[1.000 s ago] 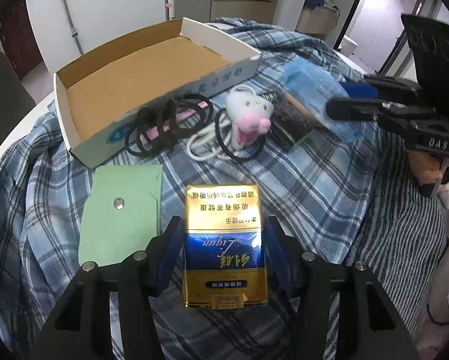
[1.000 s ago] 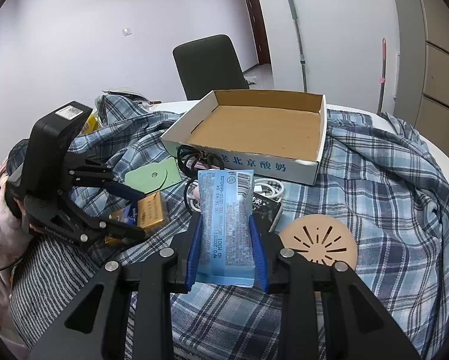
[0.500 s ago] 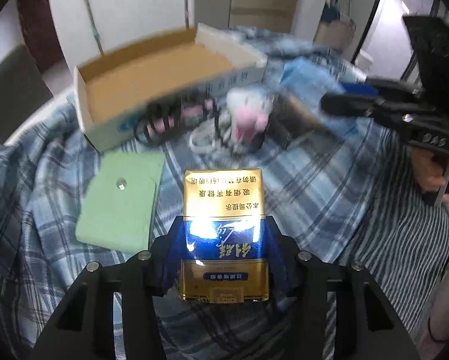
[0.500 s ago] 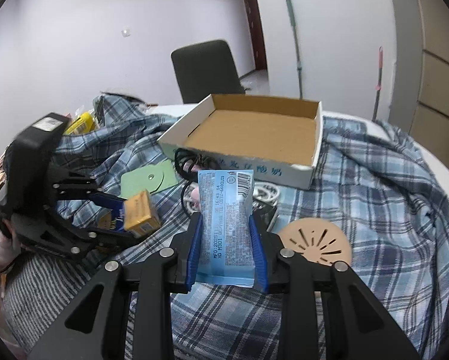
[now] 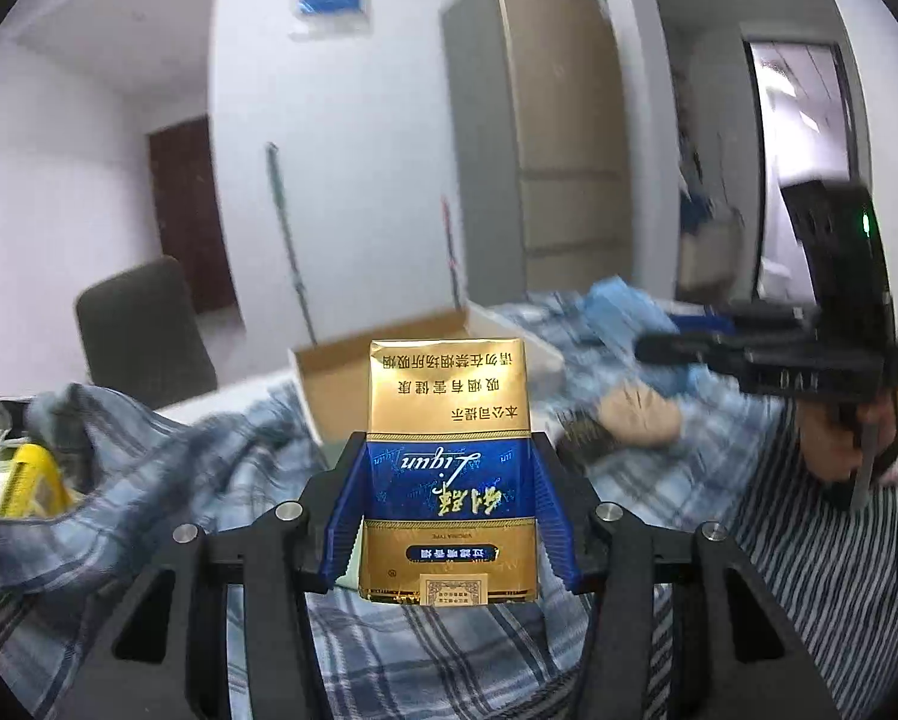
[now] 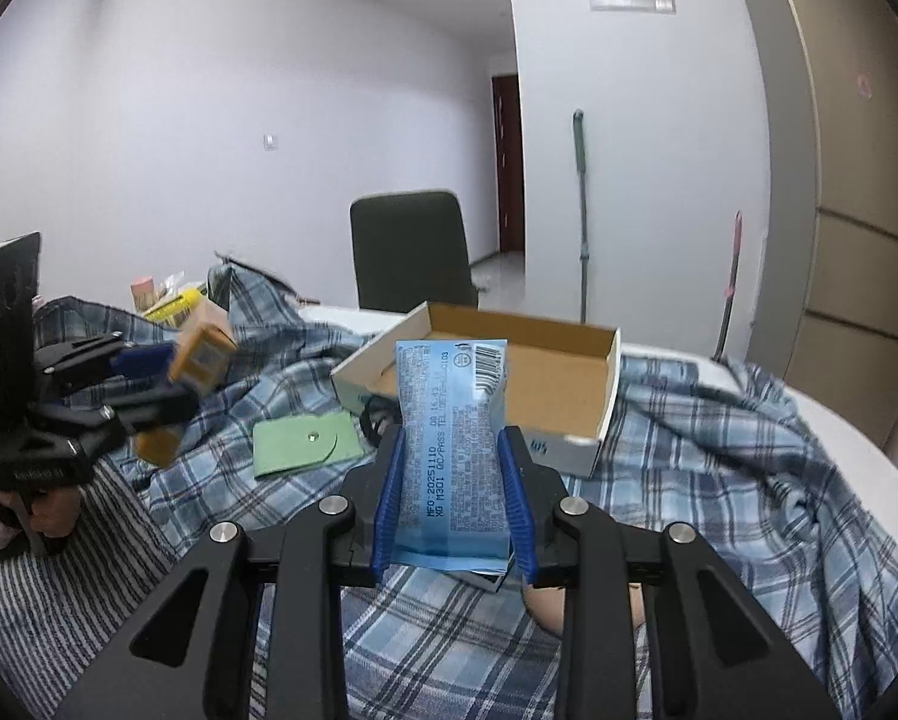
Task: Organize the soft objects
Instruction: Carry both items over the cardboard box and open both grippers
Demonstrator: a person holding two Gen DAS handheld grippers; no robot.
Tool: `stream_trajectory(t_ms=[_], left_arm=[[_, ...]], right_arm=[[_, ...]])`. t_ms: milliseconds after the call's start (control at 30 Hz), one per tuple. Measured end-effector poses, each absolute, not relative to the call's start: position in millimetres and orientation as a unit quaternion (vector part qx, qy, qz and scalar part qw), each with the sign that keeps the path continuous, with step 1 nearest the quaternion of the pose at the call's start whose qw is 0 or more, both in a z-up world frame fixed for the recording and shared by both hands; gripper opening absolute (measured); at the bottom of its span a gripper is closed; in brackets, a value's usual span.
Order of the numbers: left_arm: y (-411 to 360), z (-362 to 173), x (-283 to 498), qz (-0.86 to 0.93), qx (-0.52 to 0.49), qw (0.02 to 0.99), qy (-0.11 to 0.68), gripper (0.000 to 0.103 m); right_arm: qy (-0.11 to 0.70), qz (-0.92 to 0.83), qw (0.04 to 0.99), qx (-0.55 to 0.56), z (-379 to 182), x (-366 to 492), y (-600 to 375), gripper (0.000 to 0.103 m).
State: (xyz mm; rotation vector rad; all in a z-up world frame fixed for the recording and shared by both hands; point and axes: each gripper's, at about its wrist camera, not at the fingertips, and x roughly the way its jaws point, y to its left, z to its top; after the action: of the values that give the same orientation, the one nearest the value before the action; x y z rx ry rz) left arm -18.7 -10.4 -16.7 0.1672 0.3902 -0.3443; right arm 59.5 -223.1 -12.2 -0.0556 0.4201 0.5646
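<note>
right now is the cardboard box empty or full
Looks empty: the cardboard box shows bare brown floor in the right wrist view, though its near corner is hidden.

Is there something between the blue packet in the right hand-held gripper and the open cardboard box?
Nothing visible. The blue packet is held above the plaid cloth, and the cardboard box behind it looks empty.

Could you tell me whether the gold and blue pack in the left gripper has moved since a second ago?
Yes. In the right wrist view the gold and blue pack has risen clear of the plaid cloth, toward the cardboard box.
</note>
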Motion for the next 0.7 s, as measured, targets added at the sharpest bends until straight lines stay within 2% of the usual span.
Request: stream_trajectory(t_ms=[300,500,700], left_arm=[[-7,26,-30,-0.116,0.033,0.986,0.112,0.053],[-13,65,0,-0.094,0.014,0.994,0.058,0.053],[-22,78,46,-0.083,-0.004,0.996,0.018,0.053]], right_arm=[[0.092,0.212,0.973,-0.008,33,37,-229,0.03],[0.069,0.199,0.978,0.004,65,70,-219,0.03],[0.041,0.182,0.983,0.0,72,113,-203,0.03]])
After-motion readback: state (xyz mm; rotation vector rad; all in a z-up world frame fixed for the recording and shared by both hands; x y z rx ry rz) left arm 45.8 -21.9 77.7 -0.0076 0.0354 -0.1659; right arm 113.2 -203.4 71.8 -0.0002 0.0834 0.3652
